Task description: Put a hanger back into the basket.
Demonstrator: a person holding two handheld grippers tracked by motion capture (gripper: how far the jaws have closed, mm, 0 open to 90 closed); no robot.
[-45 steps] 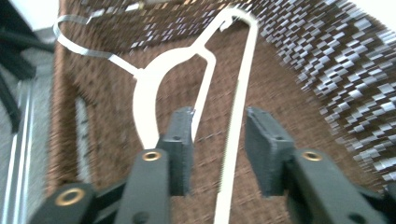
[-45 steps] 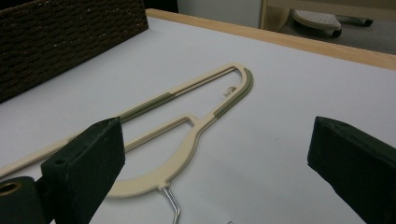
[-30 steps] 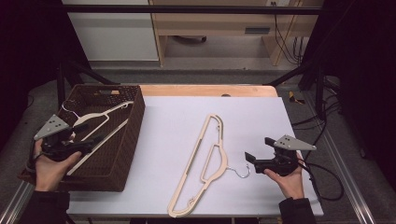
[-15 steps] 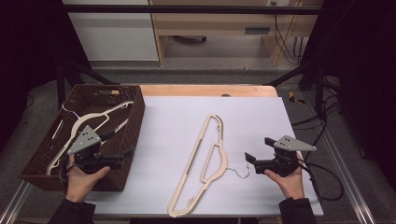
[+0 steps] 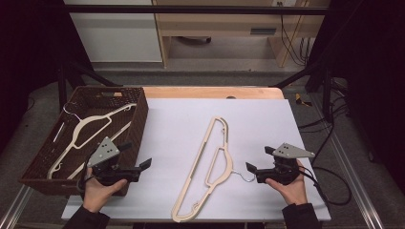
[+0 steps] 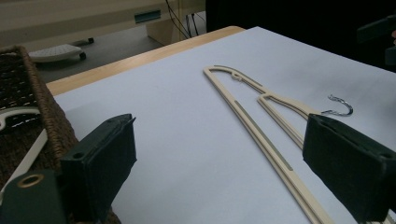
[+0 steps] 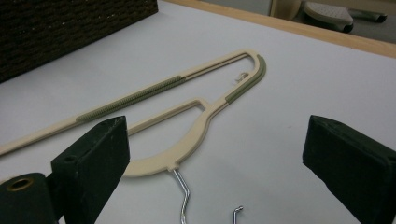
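A cream plastic hanger (image 5: 200, 155) with a metal hook (image 5: 241, 175) lies flat on the white table top (image 5: 176, 114), running from near front centre toward the back. My right gripper (image 5: 259, 159) is open just right of the hook, jaws pointing left at it. In the right gripper view the hanger's neck (image 7: 154, 163) and hook (image 7: 184, 198) lie between the spread jaws of the gripper (image 7: 219, 163). My left gripper (image 5: 136, 155) is open by the basket's front right corner, pointing right. The left gripper view has the hanger (image 6: 261, 133) ahead of the open gripper (image 6: 224, 158).
A dark woven basket (image 5: 139, 119) stands on the table's left side and holds a second cream hanger (image 5: 88, 125). Its rim (image 6: 51, 121) is close on the left in the left gripper view. A wooden strip (image 5: 210, 91) edges the table's far side.
My left gripper has moved right, from over the basket's left end to its front right corner at the table top. The right gripper and the hanger on the table have stayed put.
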